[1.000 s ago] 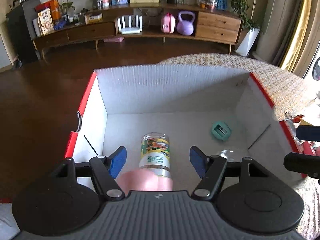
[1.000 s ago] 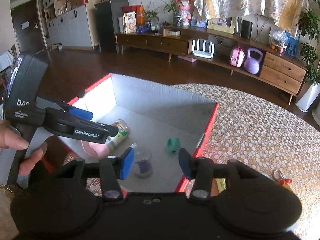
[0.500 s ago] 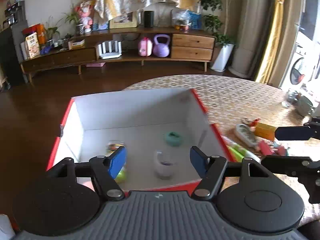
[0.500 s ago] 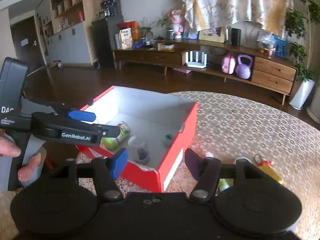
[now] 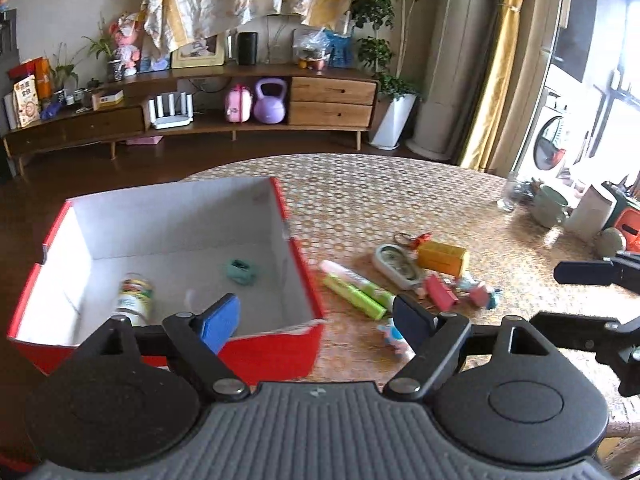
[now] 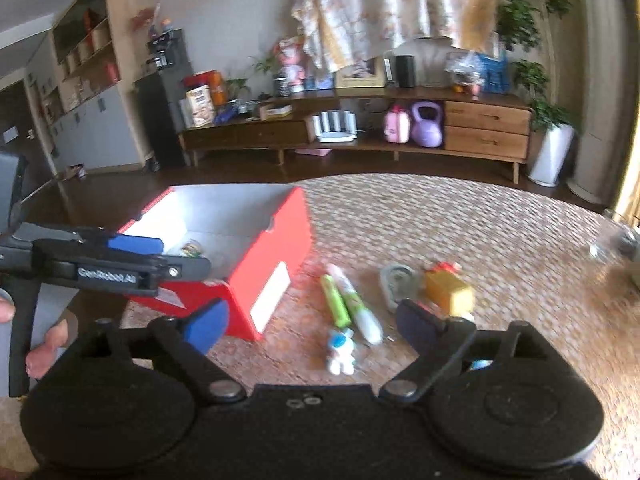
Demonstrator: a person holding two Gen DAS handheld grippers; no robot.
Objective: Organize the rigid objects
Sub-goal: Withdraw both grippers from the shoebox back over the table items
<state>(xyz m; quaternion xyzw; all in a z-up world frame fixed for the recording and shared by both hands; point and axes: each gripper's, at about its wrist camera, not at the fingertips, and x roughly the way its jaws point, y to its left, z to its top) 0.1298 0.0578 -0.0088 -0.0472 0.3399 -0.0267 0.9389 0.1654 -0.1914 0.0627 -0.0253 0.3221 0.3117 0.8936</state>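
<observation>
A red box [image 5: 280, 344] with a white inside stands at the table's left edge. In it lie a labelled jar [image 5: 134, 298] and a teal piece [image 5: 240, 271]. Right of the box lie a green tube [image 5: 352, 295], a white tube [image 6: 356, 308], an oval case [image 5: 396, 266], a yellow box [image 5: 442, 258] and a small white-blue figure [image 6: 342, 350]. My left gripper [image 5: 316, 316] hangs over the box's near right corner, jaws opening, nothing between them. My right gripper [image 6: 312, 324] hovers above the tubes and figure, jaws opening wide, also with nothing in them.
A glass [image 5: 510, 196], mugs and a white jug [image 5: 588, 216] crowd the table's far right. A pink block [image 5: 440, 294] lies near the yellow box. A person's hand [image 6: 40, 352] grips the left handle. A low wooden sideboard [image 5: 332, 100] lines the far wall.
Both grippers have drawn back out of the box and swung right toward the loose items. Their jaws have spread wider, the right one most. The jar stays in the box.
</observation>
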